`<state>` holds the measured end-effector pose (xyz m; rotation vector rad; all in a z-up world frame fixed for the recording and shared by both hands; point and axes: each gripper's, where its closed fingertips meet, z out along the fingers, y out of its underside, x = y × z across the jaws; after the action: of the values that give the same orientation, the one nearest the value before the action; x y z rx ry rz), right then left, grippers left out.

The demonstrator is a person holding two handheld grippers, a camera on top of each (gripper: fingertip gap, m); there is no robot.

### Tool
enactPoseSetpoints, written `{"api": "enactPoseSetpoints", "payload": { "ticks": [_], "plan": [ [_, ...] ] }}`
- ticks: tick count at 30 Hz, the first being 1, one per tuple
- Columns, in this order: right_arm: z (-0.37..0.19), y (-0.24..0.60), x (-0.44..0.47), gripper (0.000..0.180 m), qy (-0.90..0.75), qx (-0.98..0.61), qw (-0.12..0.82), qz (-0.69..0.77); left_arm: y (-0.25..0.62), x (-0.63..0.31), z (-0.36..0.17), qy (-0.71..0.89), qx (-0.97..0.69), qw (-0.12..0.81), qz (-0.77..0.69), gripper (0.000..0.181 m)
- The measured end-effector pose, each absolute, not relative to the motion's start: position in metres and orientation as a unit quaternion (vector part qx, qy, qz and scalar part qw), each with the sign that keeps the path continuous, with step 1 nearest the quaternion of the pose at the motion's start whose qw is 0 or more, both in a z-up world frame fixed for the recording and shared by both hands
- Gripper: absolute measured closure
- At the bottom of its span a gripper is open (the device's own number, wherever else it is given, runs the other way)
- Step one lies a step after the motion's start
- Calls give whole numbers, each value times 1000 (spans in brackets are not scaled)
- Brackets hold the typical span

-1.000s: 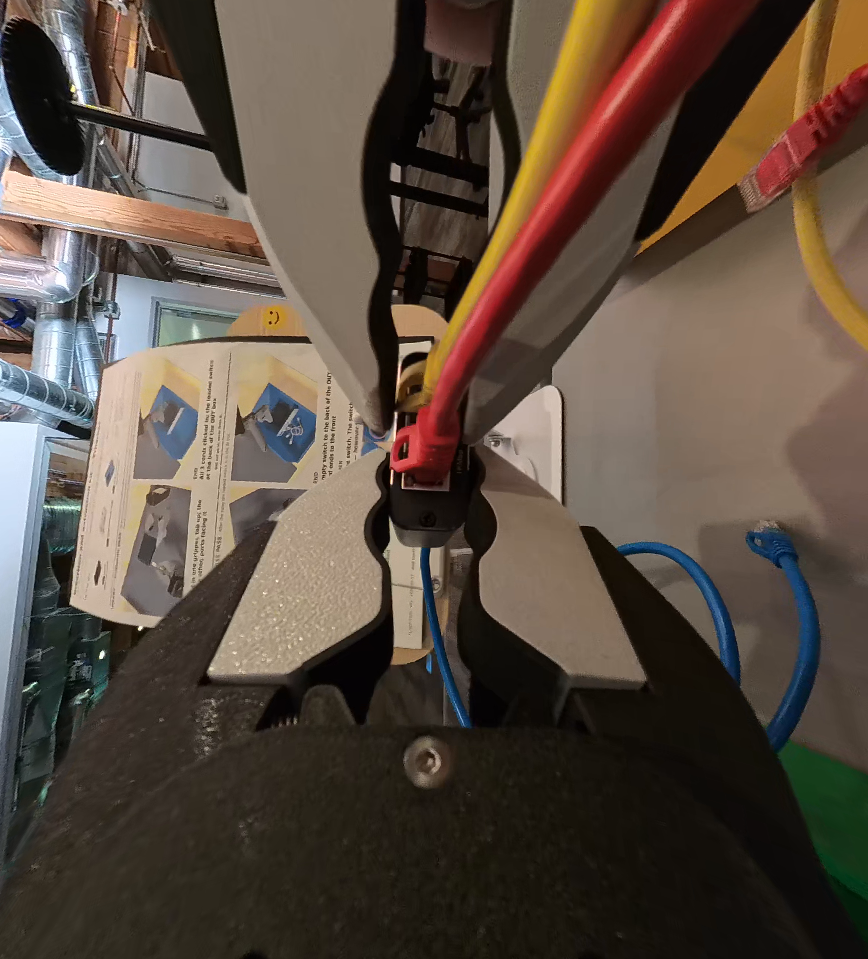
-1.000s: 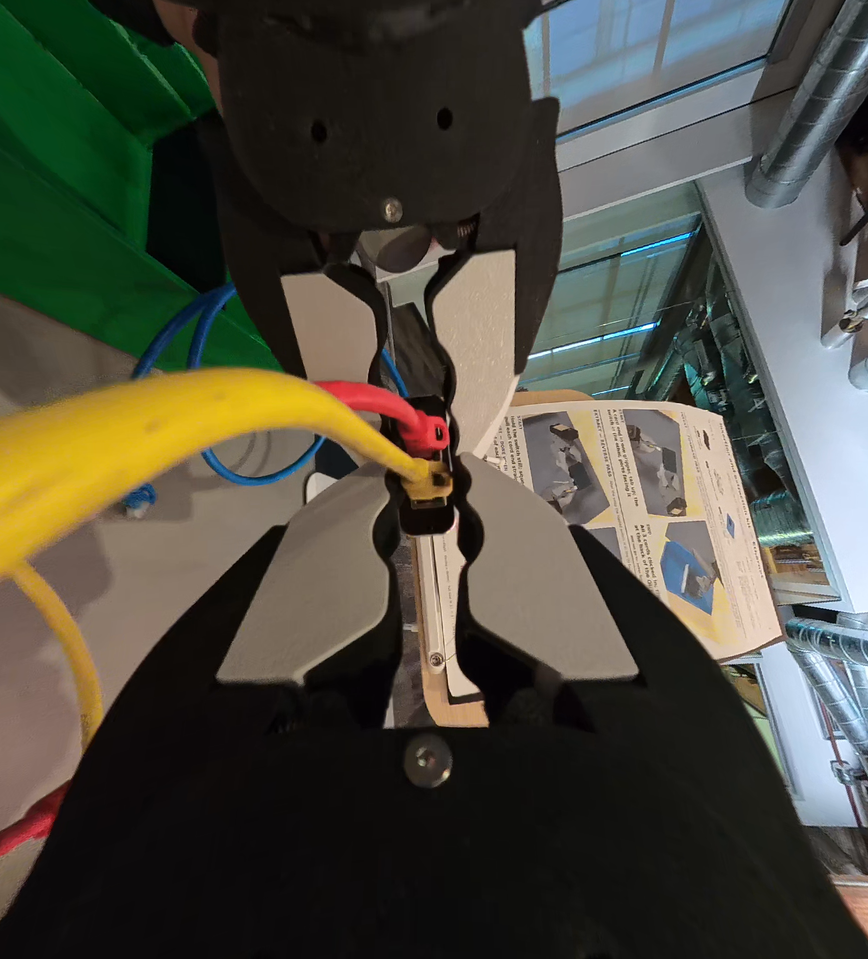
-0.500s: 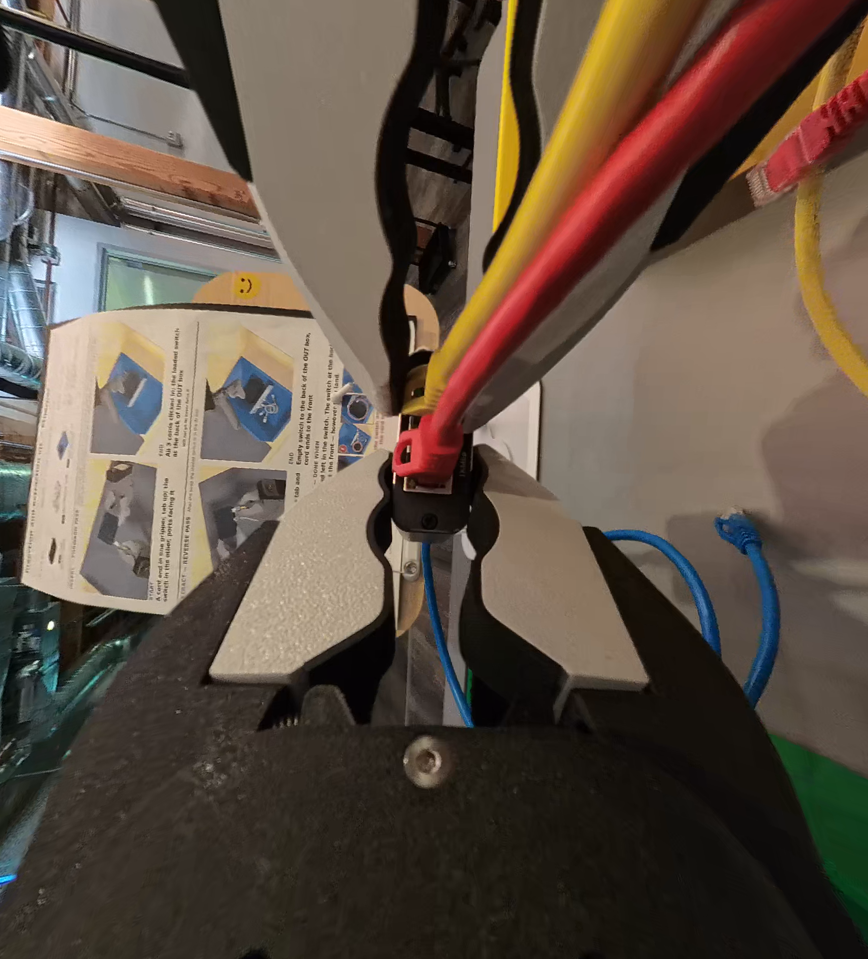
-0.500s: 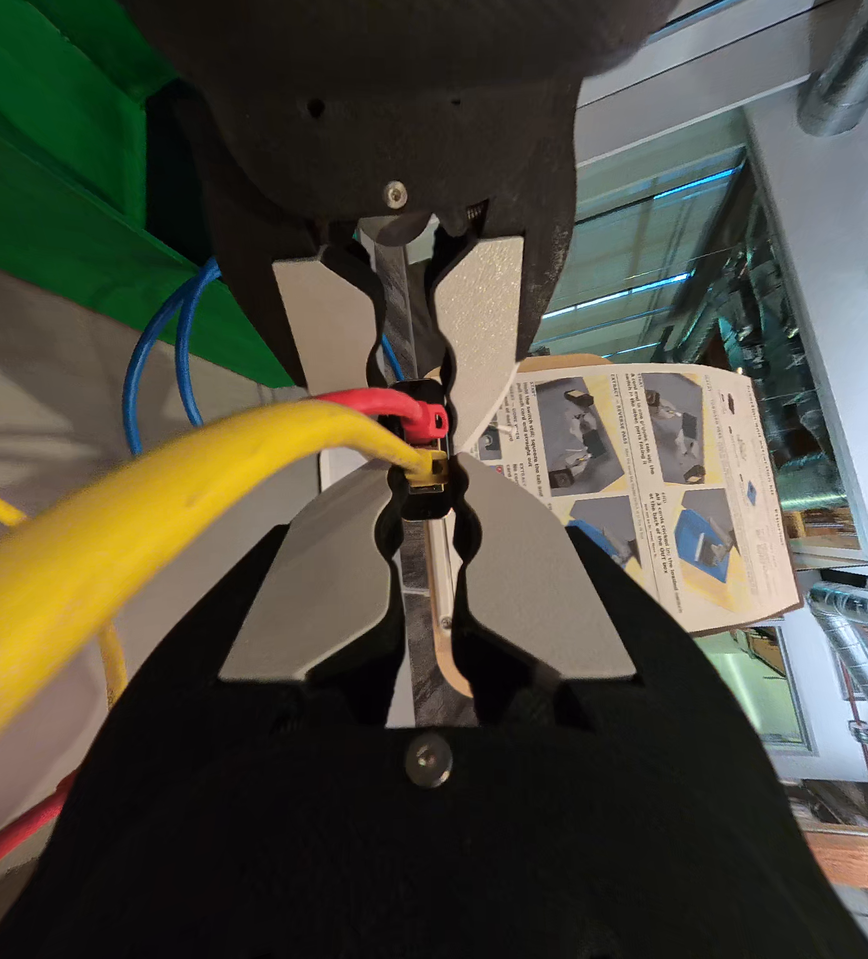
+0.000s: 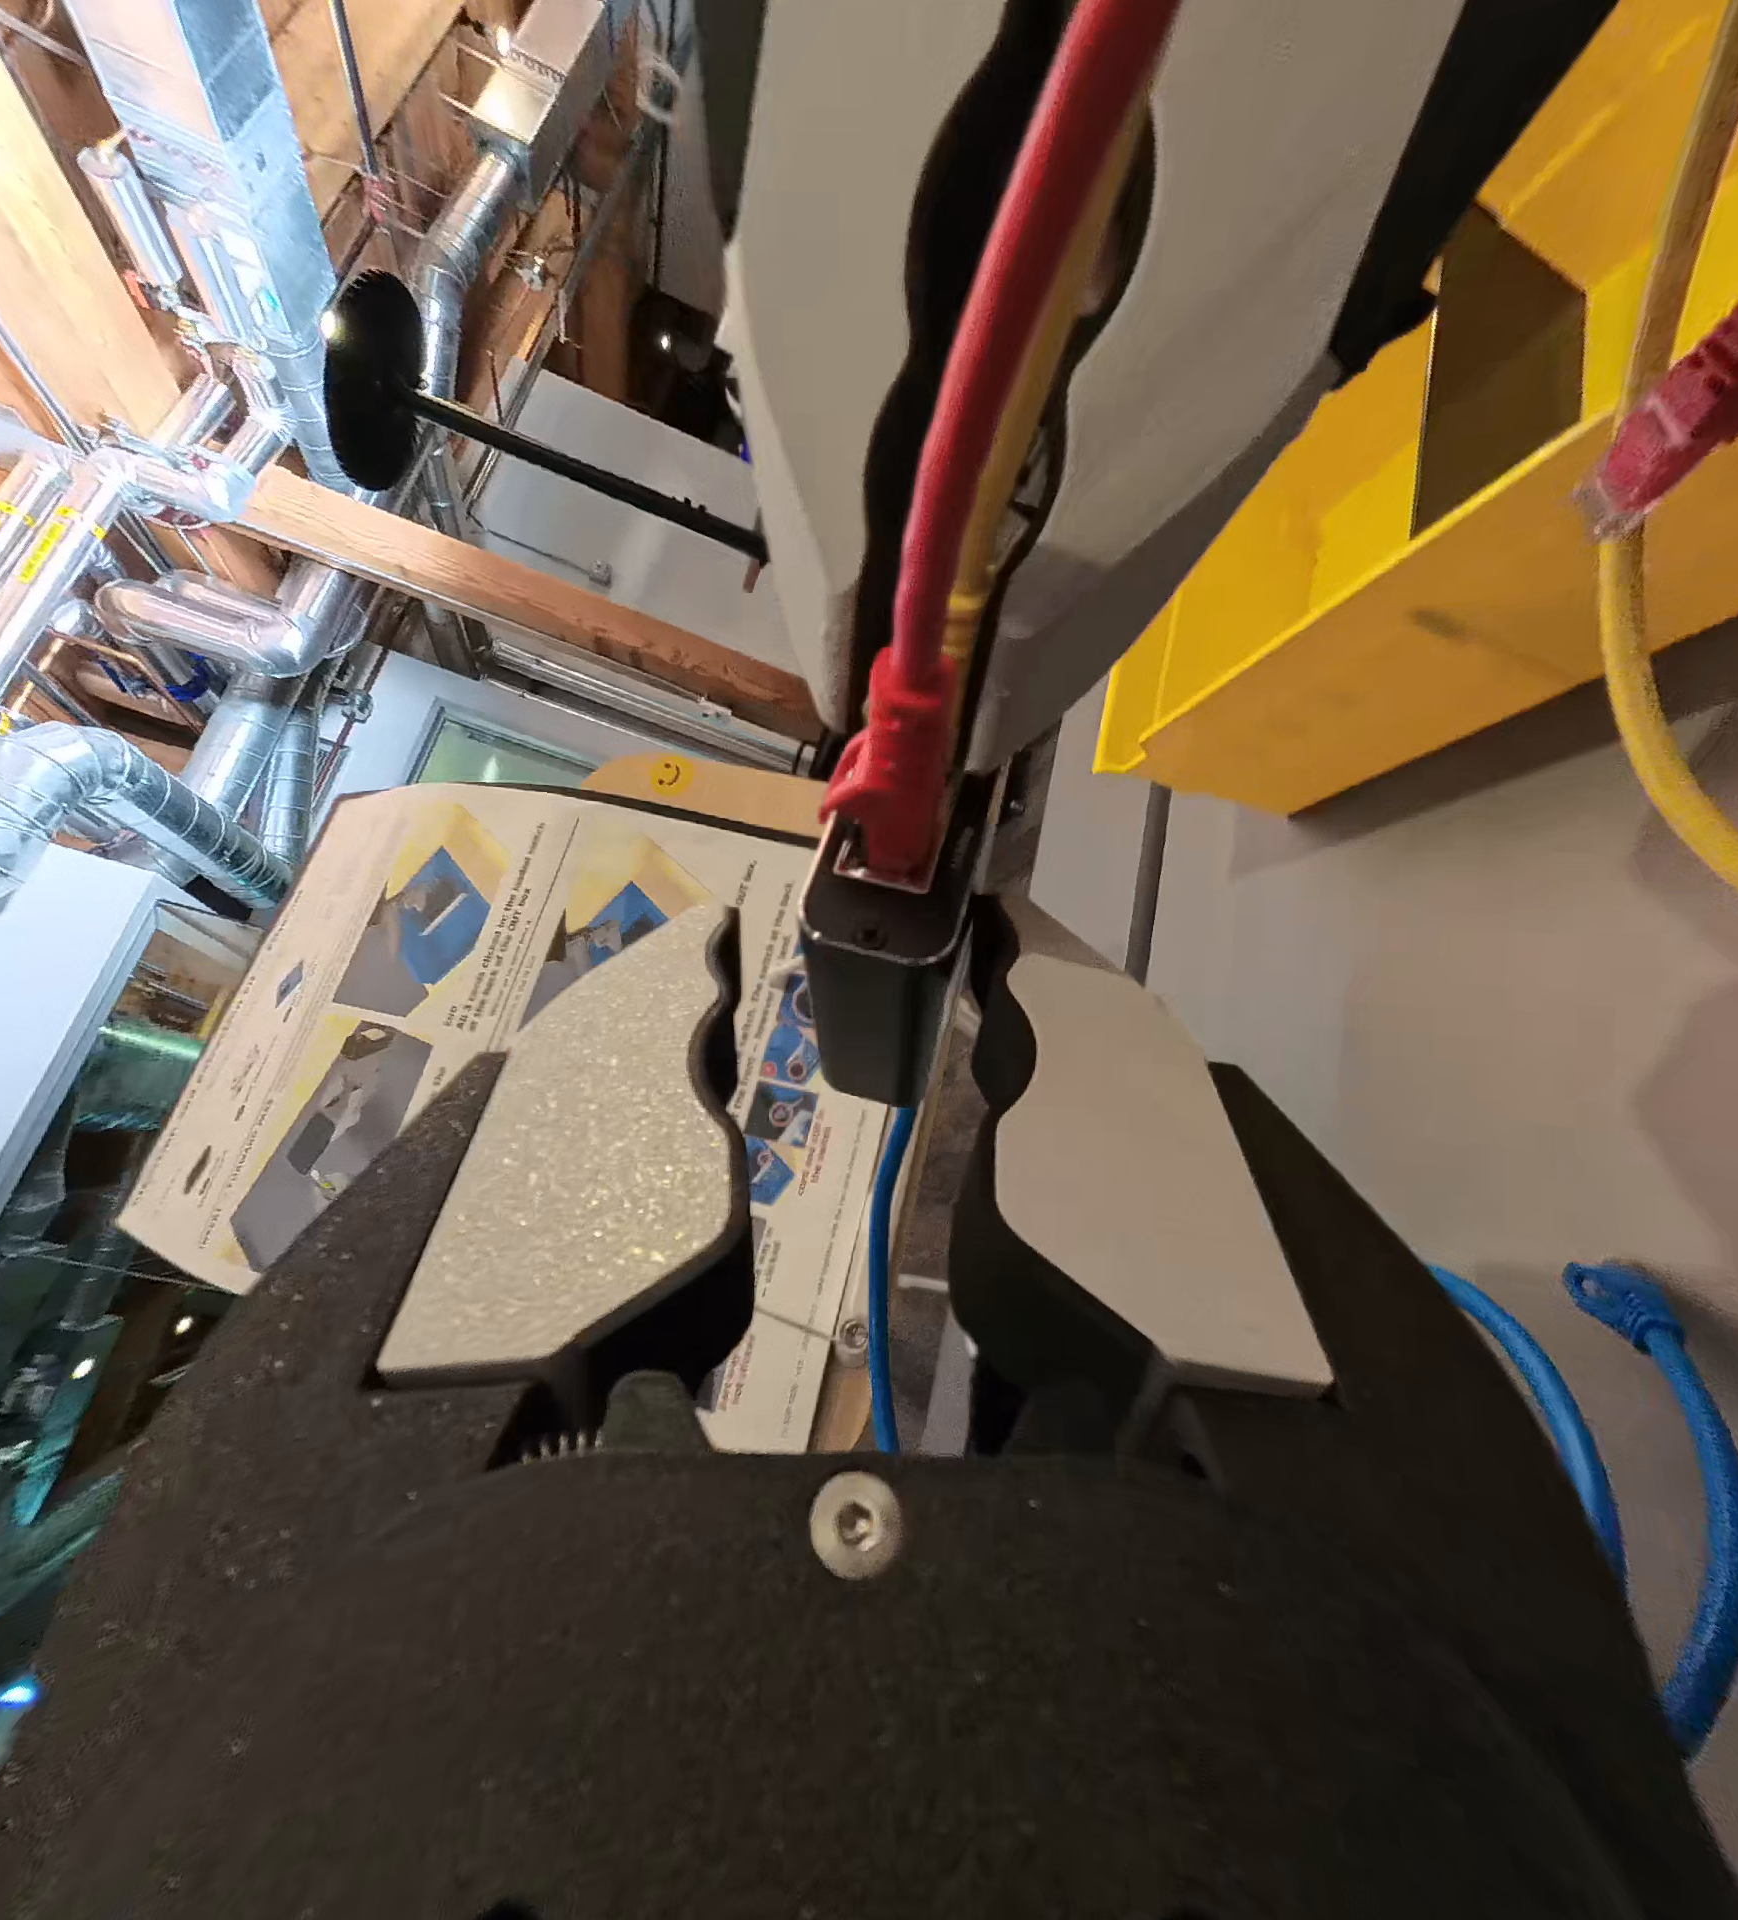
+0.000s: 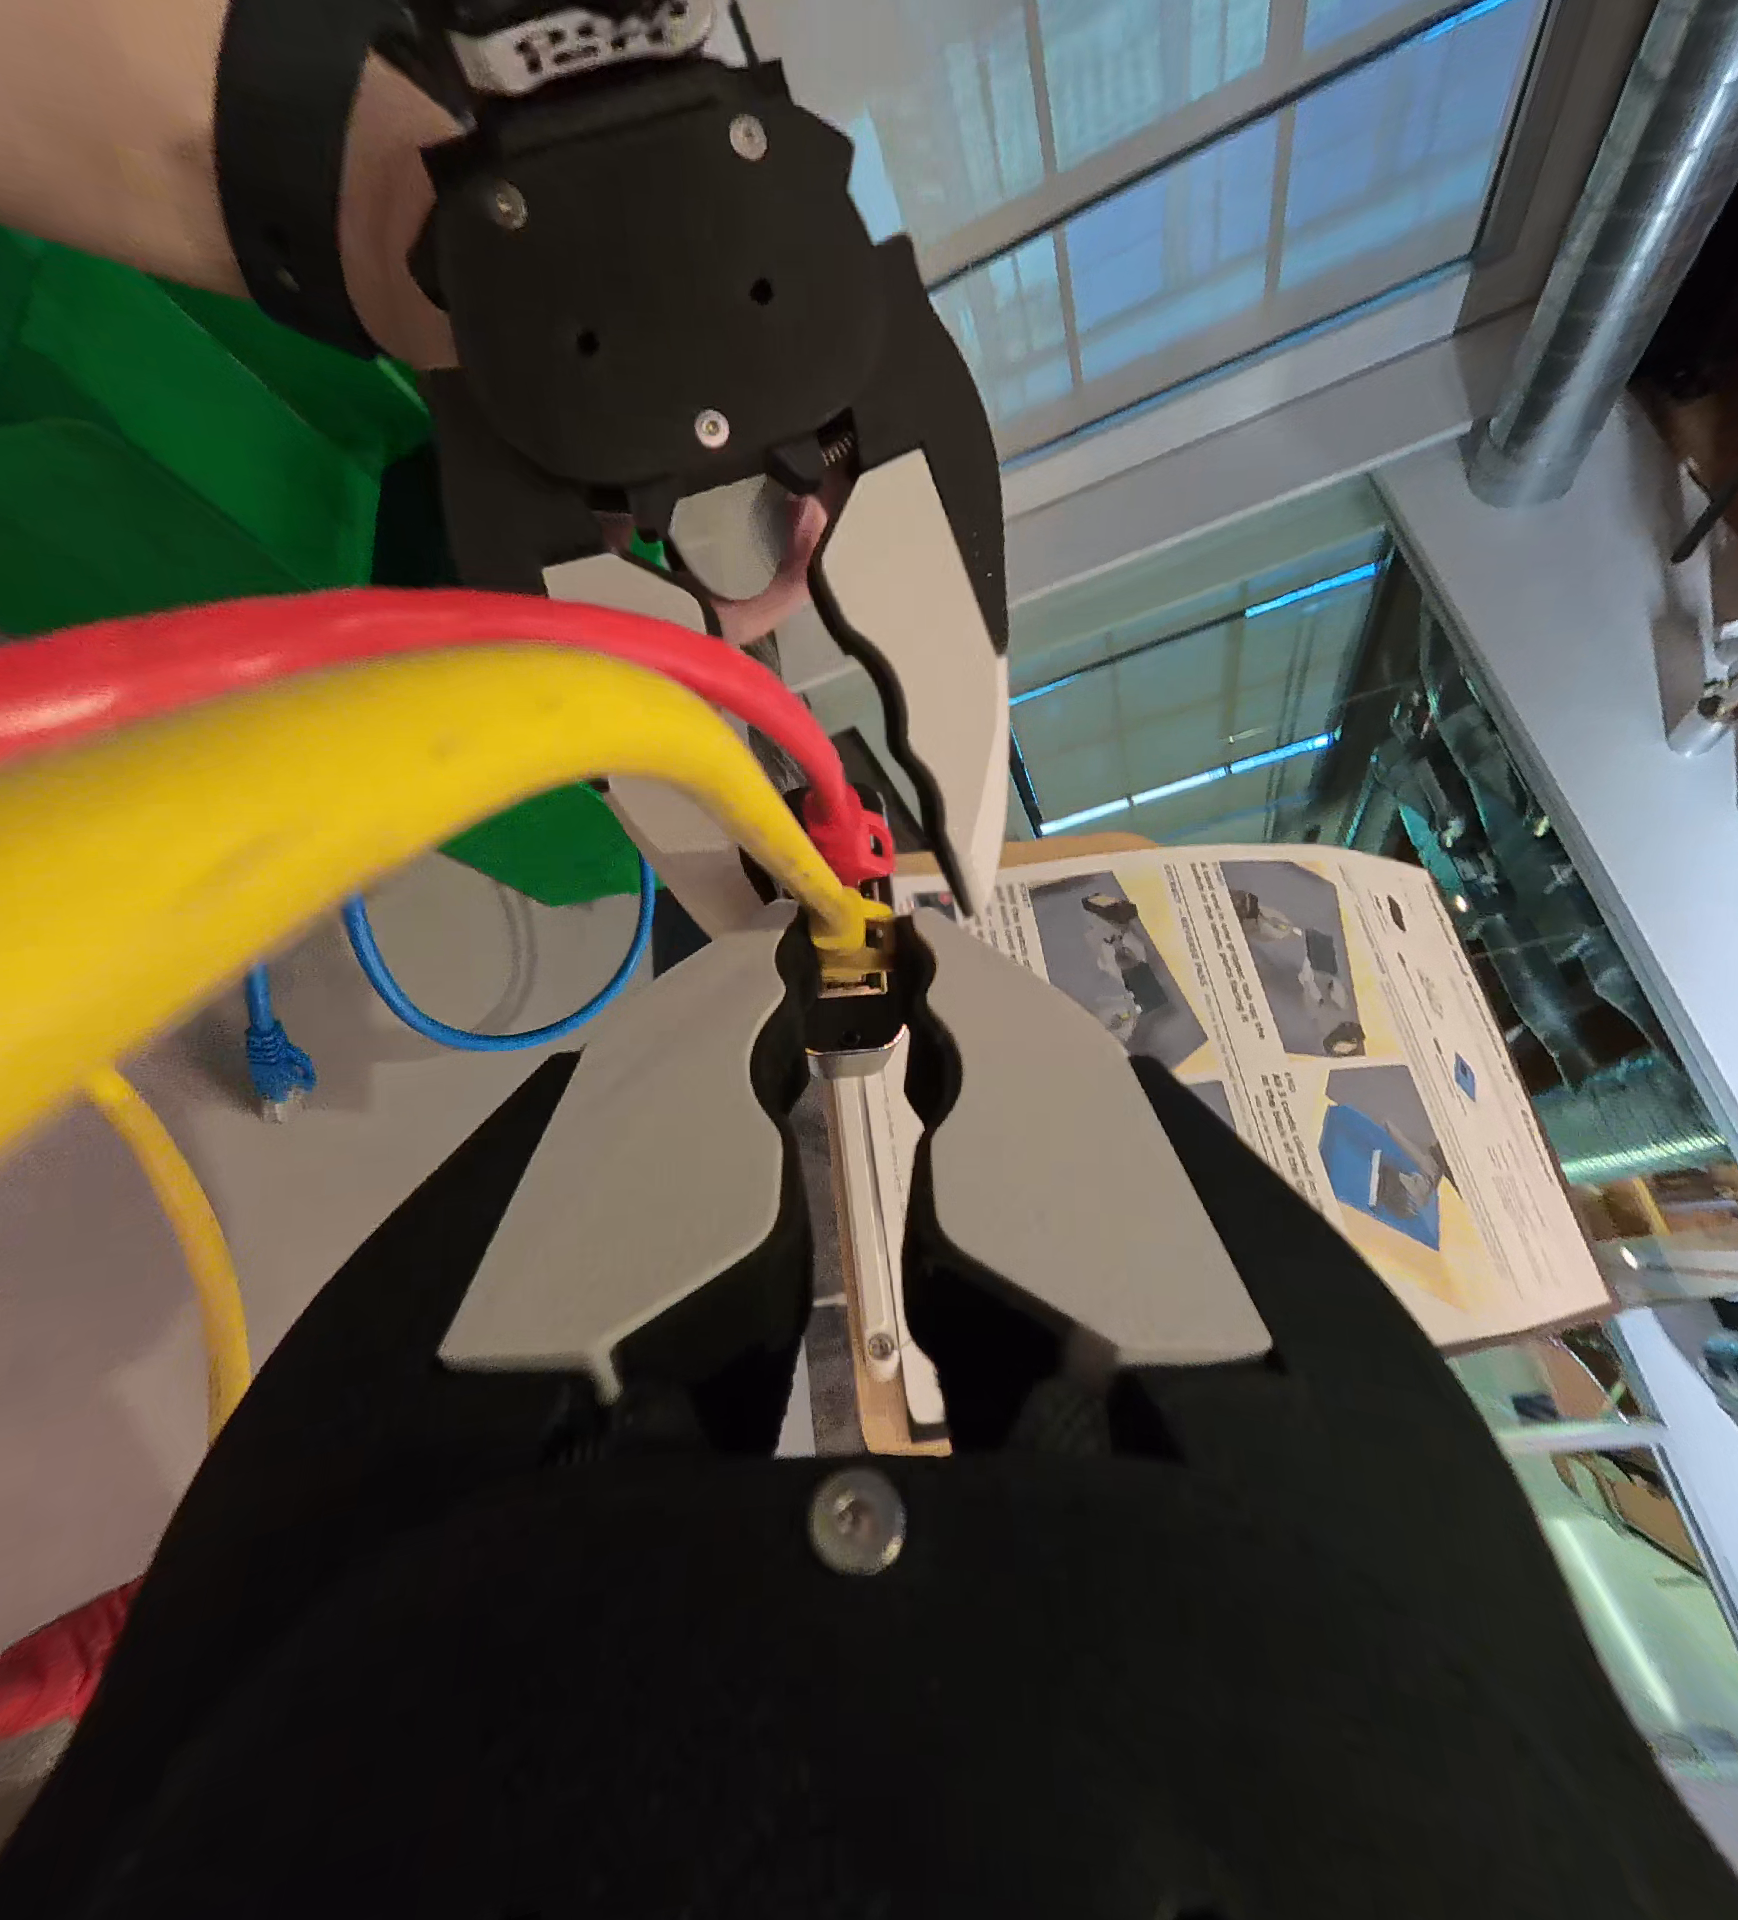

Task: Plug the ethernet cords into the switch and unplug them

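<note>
A small black switch (image 5: 875, 1008) hangs in the air with a red cord (image 5: 969, 364) and a yellow cord (image 6: 429, 790) plugged into its ports. My right gripper (image 6: 852, 940) is shut on the switch (image 6: 849, 1029) and comes in from the top of the left wrist view (image 5: 922, 748). My left gripper (image 5: 865, 935) is open around the switch's other end, and its left finger stands clear of the switch. The red plug (image 6: 860, 831) sits just beyond the yellow plug (image 6: 844, 925).
A blue cord (image 5: 1696, 1507) lies loose on the grey table (image 5: 1467, 1091). The free red plug end (image 5: 1696, 395) hangs by a yellow bin (image 5: 1364, 644). An instruction sheet (image 6: 1312, 1039) stands behind. A person's wrist (image 6: 65, 135) holds the left gripper before green cloth (image 6: 117, 468). The grippers are tip to tip, or close to it.
My left gripper has opened and let go of the switch. My right gripper still holds it. Both views have swung and tilted.
</note>
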<state>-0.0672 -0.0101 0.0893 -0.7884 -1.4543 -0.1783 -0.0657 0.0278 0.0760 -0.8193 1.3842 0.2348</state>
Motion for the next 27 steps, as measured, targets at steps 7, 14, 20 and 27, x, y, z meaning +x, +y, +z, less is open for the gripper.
{"api": "enactPoseSetpoints", "payload": {
  "ticks": [7,14,20,27],
  "plan": [
    [87,-21,-64,164,-671,-319,667,-55,21,-56,67,639,-341,679,122,154],
    [92,15,-26,160,-627,-384,667,-121,39,-69,60,635,-395,646,151,156],
    [116,50,70,165,-503,-496,683,-184,62,-100,57,624,-430,618,209,156],
    [157,-43,-23,156,-562,-410,717,48,71,-106,47,626,-459,591,219,156]
  ]
}}
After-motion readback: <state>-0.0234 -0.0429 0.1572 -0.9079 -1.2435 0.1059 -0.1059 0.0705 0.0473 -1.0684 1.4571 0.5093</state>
